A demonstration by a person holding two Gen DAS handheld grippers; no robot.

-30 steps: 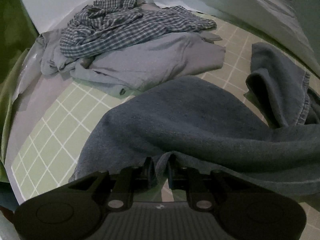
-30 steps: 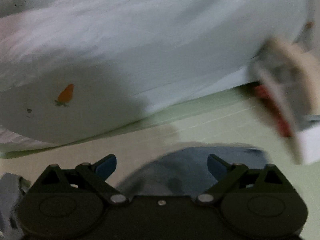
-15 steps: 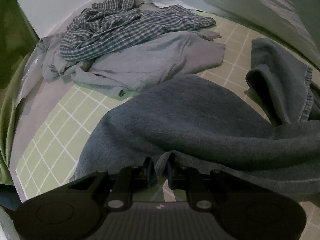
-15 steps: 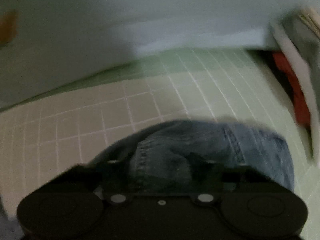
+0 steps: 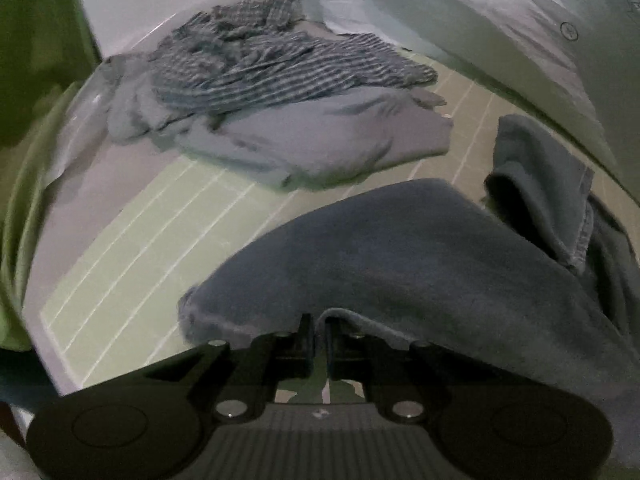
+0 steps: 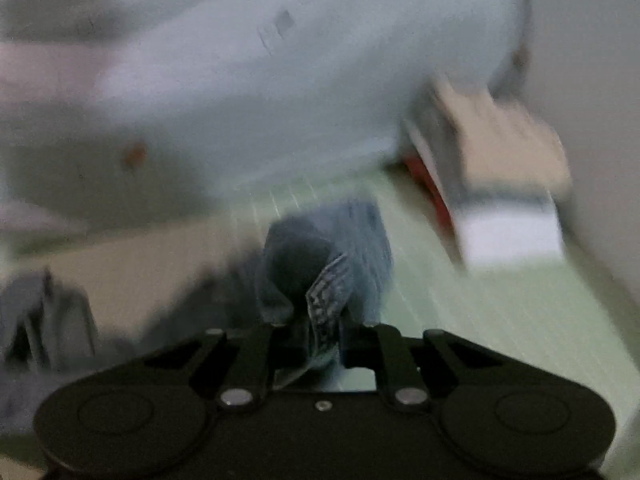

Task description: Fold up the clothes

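Note:
A pair of blue jeans [image 5: 420,248] lies spread over the green grid mat [image 5: 140,248]. My left gripper [image 5: 320,330] is shut on an edge of the jeans at the near side. In the right wrist view, my right gripper [image 6: 324,320] is shut on a hem of the same jeans [image 6: 340,240] and holds it lifted off the mat [image 6: 500,320]. That view is blurred by motion.
A grey garment [image 5: 320,140] and a checked shirt [image 5: 272,68] lie piled at the far left of the mat. A pale bedsheet [image 5: 500,20] runs along the back. A stack of boxes [image 6: 500,184] stands at the right, blurred.
My right gripper went from open above the jeans to shut on the hem and has lifted it. My left gripper stays shut on the jeans and has shifted, pulling the cloth.

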